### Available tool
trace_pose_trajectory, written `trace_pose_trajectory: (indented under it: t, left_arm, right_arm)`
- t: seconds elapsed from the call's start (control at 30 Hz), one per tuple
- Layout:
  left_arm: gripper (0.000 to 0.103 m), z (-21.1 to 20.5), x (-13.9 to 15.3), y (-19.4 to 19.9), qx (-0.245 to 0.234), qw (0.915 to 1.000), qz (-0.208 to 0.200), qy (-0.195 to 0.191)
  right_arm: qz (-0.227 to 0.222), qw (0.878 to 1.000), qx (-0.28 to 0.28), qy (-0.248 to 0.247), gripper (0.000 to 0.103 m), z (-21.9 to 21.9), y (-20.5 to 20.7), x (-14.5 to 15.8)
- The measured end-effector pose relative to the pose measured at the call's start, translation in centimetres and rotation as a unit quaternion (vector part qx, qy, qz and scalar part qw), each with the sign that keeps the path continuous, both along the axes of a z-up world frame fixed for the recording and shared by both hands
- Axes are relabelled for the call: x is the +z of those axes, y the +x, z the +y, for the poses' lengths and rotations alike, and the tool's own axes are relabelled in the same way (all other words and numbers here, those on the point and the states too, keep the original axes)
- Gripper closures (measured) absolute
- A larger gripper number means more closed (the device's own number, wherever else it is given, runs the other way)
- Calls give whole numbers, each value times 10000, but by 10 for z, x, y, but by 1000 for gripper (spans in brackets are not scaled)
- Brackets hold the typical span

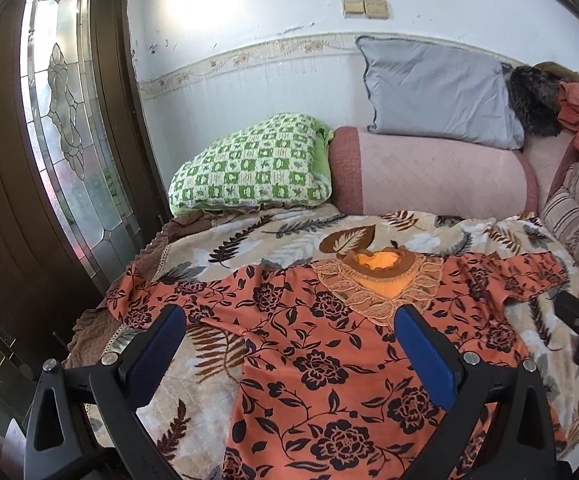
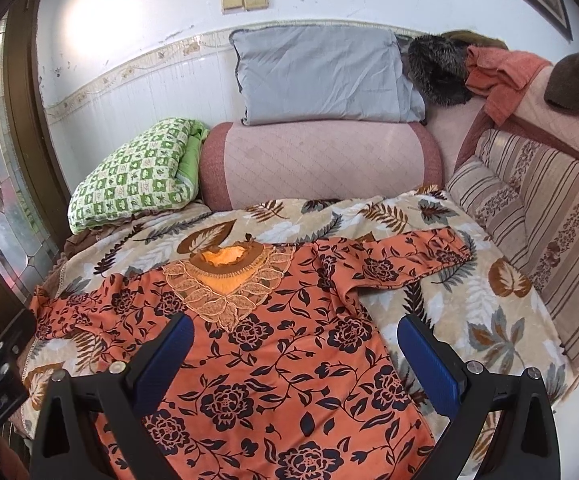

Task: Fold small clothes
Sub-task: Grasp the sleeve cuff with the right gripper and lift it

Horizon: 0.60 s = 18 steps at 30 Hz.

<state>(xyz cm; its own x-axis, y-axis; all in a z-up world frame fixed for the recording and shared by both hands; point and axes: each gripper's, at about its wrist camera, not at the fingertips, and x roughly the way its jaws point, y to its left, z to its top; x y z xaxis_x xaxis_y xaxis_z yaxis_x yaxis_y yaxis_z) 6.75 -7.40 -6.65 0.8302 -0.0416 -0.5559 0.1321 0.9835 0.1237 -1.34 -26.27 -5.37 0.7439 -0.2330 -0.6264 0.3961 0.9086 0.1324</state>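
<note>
Right now an orange floral top [image 1: 313, 344] lies spread flat, front up, on a leaf-patterned blanket [image 1: 273, 236] that covers the seat of a sofa. Its lace-trimmed neckline [image 1: 381, 276] points toward the back of the sofa, and both sleeves are laid out sideways from the body: one sleeve [image 2: 401, 260] reaches toward the striped cushion [image 2: 529, 208], the other [image 1: 141, 300] toward the blanket's frilled edge nearest the glass-panelled door [image 1: 65, 120].

The left gripper [image 1: 289, 320] hovers above the top with its blue-padded fingers [image 1: 425, 356] spread wide, nothing between them; through the gap the cloth below the neckline shows, along with a patch of bare blanket under the armpit. The right gripper [image 2: 293, 328] is likewise wide apart and empty-handed, poised over the top's body, its outer finger [image 2: 429, 360] over the blanket just beside the garment's side edge. Neither gripper can be seen touching the cloth.

Beyond the top, a pink quilted bolster [image 2: 317, 164] lies along the back of the blanket, with a grey pillow [image 2: 321, 76] propped on it against the wall. A green checked pillow [image 1: 249, 164] sits beside the bolster on the door side. Behind the grey pillow, a dark furry item [image 2: 437, 72] and a crumpled orange cloth [image 2: 497, 76] rest on the sofa's corner.
</note>
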Motion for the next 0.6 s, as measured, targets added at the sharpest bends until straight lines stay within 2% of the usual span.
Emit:
trace_pose_trajectory:
  t: [0.07,0.23,0.37,0.6]
  left_arm:
    - [0,-5,-12,16,72,9999,94,9]
    - [0,-25,-37,53,48,9990,401,-196]
    - [0,-42,-44,68,-31,9990,375,-221]
    - [0,-50,-53,94,-8,9986,339,-401]
  right_arm:
    - [86,9999,3,83,0,-14,7,-11]
    - [460,9973,-562,138,0,-66,18,-40]
    - [635,9942,-862,88,0,-98,25,-53]
    - [776,9930,-894,26,0,-117,54,-70]
